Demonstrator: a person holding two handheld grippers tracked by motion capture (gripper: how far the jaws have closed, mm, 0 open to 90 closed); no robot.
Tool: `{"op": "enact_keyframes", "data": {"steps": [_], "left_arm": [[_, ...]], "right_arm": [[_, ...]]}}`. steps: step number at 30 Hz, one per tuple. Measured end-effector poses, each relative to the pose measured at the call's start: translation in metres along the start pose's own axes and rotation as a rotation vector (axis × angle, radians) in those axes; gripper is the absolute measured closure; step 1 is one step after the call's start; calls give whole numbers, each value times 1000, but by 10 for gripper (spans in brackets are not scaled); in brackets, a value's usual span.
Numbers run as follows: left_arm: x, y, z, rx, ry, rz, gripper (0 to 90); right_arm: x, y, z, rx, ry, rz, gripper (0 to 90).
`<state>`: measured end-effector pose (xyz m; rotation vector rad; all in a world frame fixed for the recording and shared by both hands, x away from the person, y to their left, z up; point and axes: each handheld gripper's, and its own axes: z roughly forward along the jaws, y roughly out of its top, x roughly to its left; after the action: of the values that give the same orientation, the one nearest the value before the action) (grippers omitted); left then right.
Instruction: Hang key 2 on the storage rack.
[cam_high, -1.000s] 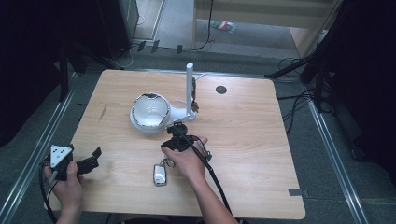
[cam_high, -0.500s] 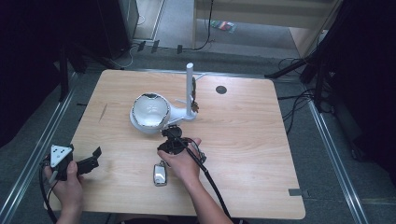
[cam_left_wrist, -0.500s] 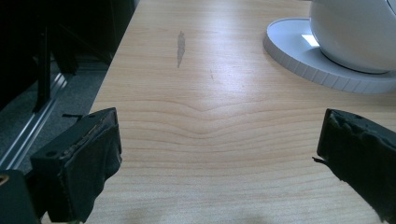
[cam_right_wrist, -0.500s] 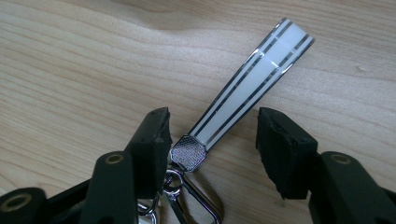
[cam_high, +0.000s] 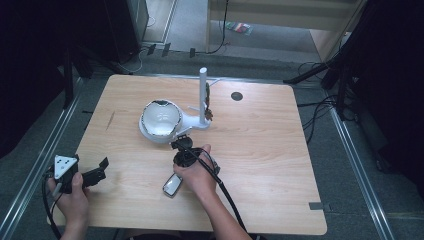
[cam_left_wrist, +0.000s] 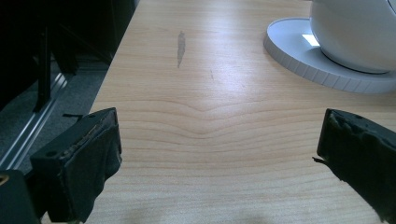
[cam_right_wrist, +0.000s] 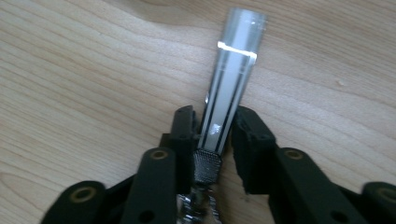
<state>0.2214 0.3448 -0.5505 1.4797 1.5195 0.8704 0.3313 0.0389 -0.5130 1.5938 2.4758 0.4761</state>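
Note:
A flat silver key fob (cam_high: 171, 186) with a metal ring end lies on the wooden table (cam_high: 270, 160), near the front middle. My right gripper (cam_right_wrist: 212, 126) points down at it from under the person's hand (cam_high: 195, 172). Its jaws have just been closing, and the black pads (cam_right_wrist: 184, 128) now press both sides of the fob (cam_right_wrist: 233, 70) near its ring end. My left gripper (cam_high: 95, 174) rests at the table's front left corner. Its jaws (cam_left_wrist: 217, 135) stand wide open over bare wood.
A white bowl-shaped dome (cam_high: 160, 120) sits on a round white base (cam_left_wrist: 299, 56) at mid-table. A white post (cam_high: 202, 92) with a small dark item hanging on it stands just right of the dome. A black round grommet (cam_high: 236, 95) lies farther back. Dark floor and cables surround the table.
The right hand has shifted slightly to the left over the fob. The left hand and the fob have stayed put.

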Motion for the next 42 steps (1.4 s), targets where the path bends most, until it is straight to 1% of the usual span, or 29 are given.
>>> {"op": "enact_keyframes", "data": {"steps": [2,5,7,9,10,11,14,17,19,21,23,29,35,37,38,39,40,42], "left_arm": [[0,0,0,2,1,1,1],[0,0,0,3,1,1,1],[0,0,0,2,0,0,1],[0,0,0,1,-1,0,1],[0,0,0,1,-1,1,1],[0,0,0,1,0,0,1],[0,0,0,5,-1,3,1],[0,0,0,4,-2,3,1],[0,0,0,3,0,4,1],[0,0,0,4,1,4,1],[0,0,0,3,0,3,1],[0,0,0,3,2,7,1],[0,0,0,4,3,9,2],[0,0,0,3,3,9,1],[0,0,0,5,3,10,1],[0,0,0,5,2,10,1],[0,0,0,5,2,10,1],[0,0,0,4,2,9,1]], "right_arm": [[-3,-1,0,-3,8,-9,772],[-8,-2,0,-16,49,-14,779],[-12,-3,0,-29,72,-5,780],[-13,-4,0,-47,80,2,781],[-14,-7,0,-64,84,2,781],[-14,-7,0,-64,84,2,781],[-14,-10,-2,-103,95,1,782],[-14,-14,-6,-140,101,-11,782],[-16,-16,-11,-171,110,-7,782],[-17,-18,-17,-203,122,-14,782],[-18,-19,-23,-228,123,-18,782],[-26,-24,-43,-339,142,-9,782],[-36,-28,-57,-451,160,-7,782],[-39,-29,-62,-482,159,-8,782],[-41,-29,-64,-498,147,-13,782],[-41,-29,-64,-498,147,-13,782],[-42,-29,-66,-507,140,-17,782],[-45,-29,-67,-523,138,-24,782]]}}
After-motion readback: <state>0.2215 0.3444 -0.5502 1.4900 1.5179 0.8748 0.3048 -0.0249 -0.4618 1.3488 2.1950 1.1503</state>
